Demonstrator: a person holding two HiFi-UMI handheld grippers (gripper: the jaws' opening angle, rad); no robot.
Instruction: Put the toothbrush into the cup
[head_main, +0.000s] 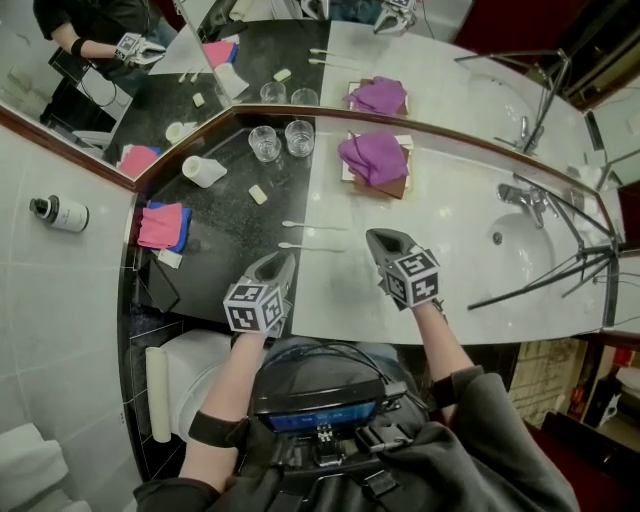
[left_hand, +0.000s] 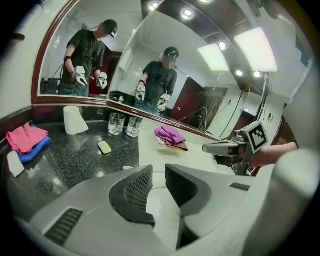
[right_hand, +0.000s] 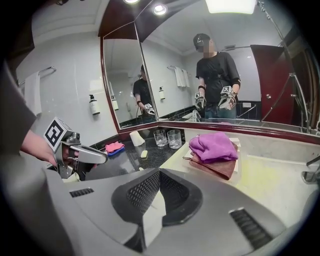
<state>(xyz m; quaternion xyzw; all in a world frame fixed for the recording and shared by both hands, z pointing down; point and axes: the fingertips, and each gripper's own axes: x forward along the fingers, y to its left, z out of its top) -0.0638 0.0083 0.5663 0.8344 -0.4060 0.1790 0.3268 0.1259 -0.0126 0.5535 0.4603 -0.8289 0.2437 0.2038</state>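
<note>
Eyeing the nearer toothbrush (head_main: 312, 246) — light, stiff, thin; I'd pinch mid-handle with my left gripper (head_main: 284, 260), jaws slightly apart and empty — right gripper (head_main: 381, 238) closed.

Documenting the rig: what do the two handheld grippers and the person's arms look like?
The left gripper and right gripper are grey plastic shells with black ridged pads and black-and-white marker cubes. There is a dark grey sleeve and a black armband.

Left gripper (head_main: 283, 262): jaws slightly apart, nothing between. Right gripper (head_main: 380, 240): jaws together, empty. Both angled downward, forearms extended side by side.
</note>
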